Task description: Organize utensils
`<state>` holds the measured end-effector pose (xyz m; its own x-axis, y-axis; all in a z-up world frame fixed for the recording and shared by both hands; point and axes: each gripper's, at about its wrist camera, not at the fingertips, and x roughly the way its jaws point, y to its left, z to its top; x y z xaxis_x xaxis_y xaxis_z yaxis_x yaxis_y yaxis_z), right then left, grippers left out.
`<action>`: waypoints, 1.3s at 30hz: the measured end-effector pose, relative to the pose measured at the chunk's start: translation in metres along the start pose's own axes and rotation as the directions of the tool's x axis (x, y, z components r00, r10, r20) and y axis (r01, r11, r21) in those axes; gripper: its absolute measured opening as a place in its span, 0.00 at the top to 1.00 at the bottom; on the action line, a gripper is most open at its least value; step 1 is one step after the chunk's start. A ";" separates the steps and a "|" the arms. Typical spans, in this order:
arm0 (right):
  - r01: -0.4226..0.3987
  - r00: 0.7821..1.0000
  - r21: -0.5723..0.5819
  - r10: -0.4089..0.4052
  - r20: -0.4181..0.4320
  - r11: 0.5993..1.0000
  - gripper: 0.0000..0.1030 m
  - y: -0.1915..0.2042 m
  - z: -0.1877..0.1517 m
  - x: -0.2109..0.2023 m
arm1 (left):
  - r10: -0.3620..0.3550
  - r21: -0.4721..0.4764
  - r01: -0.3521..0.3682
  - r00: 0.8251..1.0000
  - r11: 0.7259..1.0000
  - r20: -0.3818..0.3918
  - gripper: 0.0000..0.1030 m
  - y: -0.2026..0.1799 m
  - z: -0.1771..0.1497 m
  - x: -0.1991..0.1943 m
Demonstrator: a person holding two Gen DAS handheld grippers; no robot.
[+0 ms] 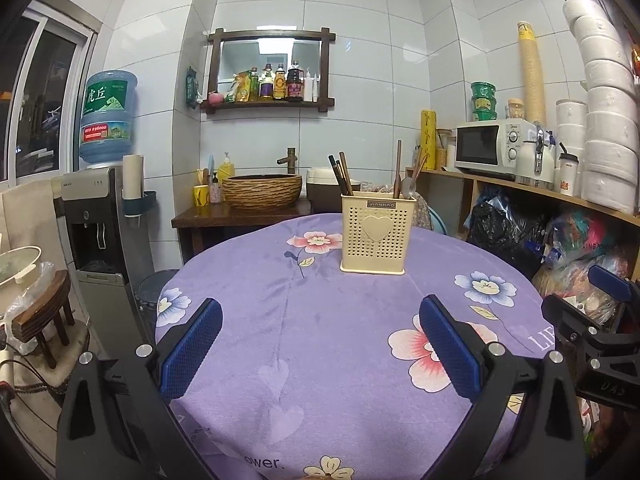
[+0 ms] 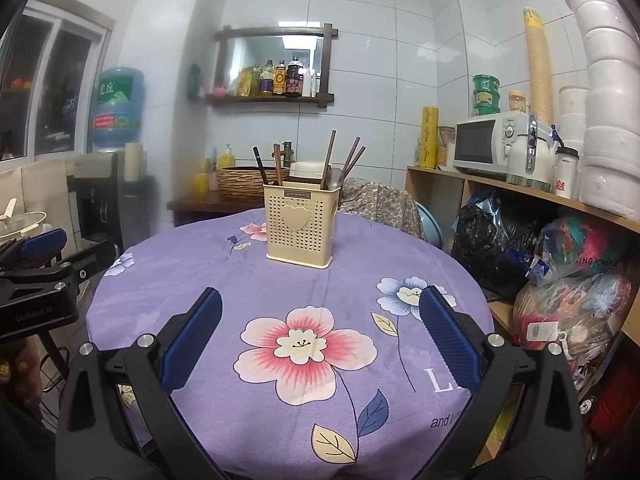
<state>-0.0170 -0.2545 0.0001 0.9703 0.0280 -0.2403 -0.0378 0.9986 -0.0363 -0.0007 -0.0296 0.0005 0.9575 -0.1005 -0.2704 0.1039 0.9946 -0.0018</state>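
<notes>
A cream perforated utensil holder (image 1: 377,234) (image 2: 301,226) with a heart on its front stands upright on the far half of the round table with the purple flowered cloth (image 1: 320,340) (image 2: 256,280). Dark wooden chopsticks (image 1: 341,174) (image 2: 276,164) lean out of its left side. More sticks and a metal spoon (image 1: 408,188) (image 2: 335,178) stand in its right side. My left gripper (image 1: 320,312) hovers open over the near part of the cloth, holding nothing. My right gripper (image 2: 320,304) is open too, above the pink flower. Each gripper shows at the edge of the other's view.
Behind the table is a dark wooden stand with a woven basin (image 1: 262,192) and a water dispenser (image 1: 100,216). A wooden shelf on the right carries a microwave (image 1: 490,148), a kettle (image 2: 528,160) and stacked white tubs; bags (image 2: 568,264) fill the space below.
</notes>
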 end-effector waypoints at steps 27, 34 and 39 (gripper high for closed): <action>-0.005 1.000 -0.010 0.005 -0.006 1.000 0.06 0.001 0.000 0.000 | 0.006 0.008 -0.006 1.000 1.000 -0.003 0.05 0.000 -0.002 -0.001; -0.008 1.000 -0.010 0.008 -0.007 1.000 0.06 0.001 0.000 0.000 | 0.011 0.001 -0.011 1.000 1.000 -0.004 0.05 0.002 -0.004 -0.001; -0.009 1.000 -0.010 0.009 -0.007 1.000 0.05 0.001 0.000 0.000 | 0.011 0.004 -0.011 1.000 1.000 -0.008 0.05 0.002 -0.004 -0.001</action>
<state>-0.0167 -0.2539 0.0000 0.9681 0.0364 -0.2479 -0.0487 0.9979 -0.0437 -0.0025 -0.0272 -0.0027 0.9565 -0.0890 -0.2777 0.0940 0.9956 0.0047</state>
